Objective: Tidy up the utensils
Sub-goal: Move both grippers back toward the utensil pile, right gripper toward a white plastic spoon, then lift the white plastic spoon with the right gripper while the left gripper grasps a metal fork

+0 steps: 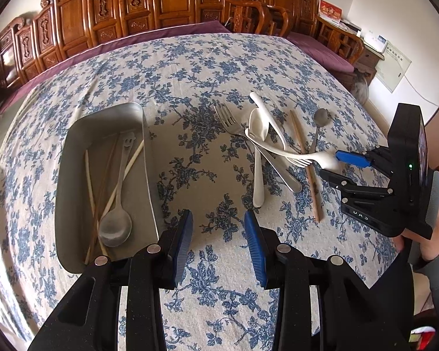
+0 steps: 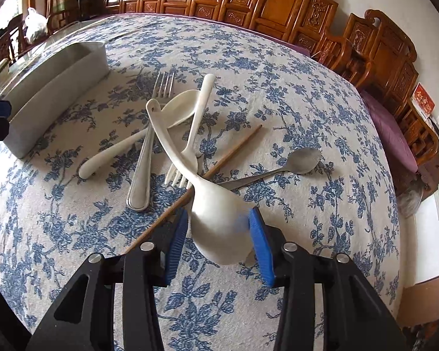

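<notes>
A metal tray (image 1: 73,152) on the left holds a metal spoon (image 1: 117,216) and several chopsticks. A pile of utensils lies on the floral cloth: a metal fork (image 2: 149,152), white spoons, a white fork (image 2: 196,128), a brown chopstick (image 2: 234,152) and a small metal spoon (image 2: 301,161). My right gripper (image 2: 218,234) is open, its blue pads on either side of the bowl of a long white spoon (image 2: 216,213); it also shows in the left wrist view (image 1: 333,165). My left gripper (image 1: 219,234) is open and empty above the cloth, just right of the tray.
The table (image 1: 190,58) is covered by a blue floral cloth. Carved wooden panels and chairs (image 1: 248,11) stand behind it. The tray also shows in the right wrist view (image 2: 58,93) at the far left.
</notes>
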Demonstrator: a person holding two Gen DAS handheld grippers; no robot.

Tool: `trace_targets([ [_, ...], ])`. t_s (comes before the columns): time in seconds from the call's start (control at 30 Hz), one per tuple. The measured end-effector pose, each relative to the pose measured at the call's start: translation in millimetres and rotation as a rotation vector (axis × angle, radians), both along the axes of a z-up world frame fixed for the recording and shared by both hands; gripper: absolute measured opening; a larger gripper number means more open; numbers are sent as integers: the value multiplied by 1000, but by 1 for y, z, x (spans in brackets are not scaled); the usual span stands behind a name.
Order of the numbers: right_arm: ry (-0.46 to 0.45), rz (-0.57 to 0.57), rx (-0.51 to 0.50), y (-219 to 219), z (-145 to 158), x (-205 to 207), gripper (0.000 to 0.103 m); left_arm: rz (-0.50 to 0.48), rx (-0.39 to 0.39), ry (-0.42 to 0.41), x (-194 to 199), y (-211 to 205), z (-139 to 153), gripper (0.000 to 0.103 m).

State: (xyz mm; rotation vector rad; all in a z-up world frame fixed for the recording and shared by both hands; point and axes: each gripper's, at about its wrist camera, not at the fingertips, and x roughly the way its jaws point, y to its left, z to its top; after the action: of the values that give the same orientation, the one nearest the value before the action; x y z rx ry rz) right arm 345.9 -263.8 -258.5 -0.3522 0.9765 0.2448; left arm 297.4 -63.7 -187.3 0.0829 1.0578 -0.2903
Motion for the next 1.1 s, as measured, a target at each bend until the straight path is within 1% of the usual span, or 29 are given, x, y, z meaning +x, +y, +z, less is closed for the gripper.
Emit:
trace_targets([
  [0.1, 5, -4, 11, -4, 1, 2, 43, -6, -1, 3, 3, -5, -1, 34],
  [0.3, -17, -34, 33, -18, 10, 9, 36, -26, -5, 5, 10, -19, -4, 34],
  [0.57, -30, -55, 77, -38, 19, 22, 32, -41, -3, 24, 27, -46, -19, 34],
  [0.7, -37, -52, 97, -47, 25, 25, 21, -40, -13, 32, 36, -61, -27, 34],
  [0.8, -51, -41, 92, -53, 30, 25, 14, -31, -27, 43, 43, -71, -34, 34],
  [0.83, -50, -35, 97, -55, 31, 25, 10, -26, -32, 50, 45, -73, -37, 34],
  [0.9, -41, -30, 105, -60, 31, 26, 4, -17, -40, 61, 50, -78, -41, 34],
  [1.1, -33, -19, 140, -72, 31, 22, 4, 14, -56, 90, 62, -89, -55, 34],
])
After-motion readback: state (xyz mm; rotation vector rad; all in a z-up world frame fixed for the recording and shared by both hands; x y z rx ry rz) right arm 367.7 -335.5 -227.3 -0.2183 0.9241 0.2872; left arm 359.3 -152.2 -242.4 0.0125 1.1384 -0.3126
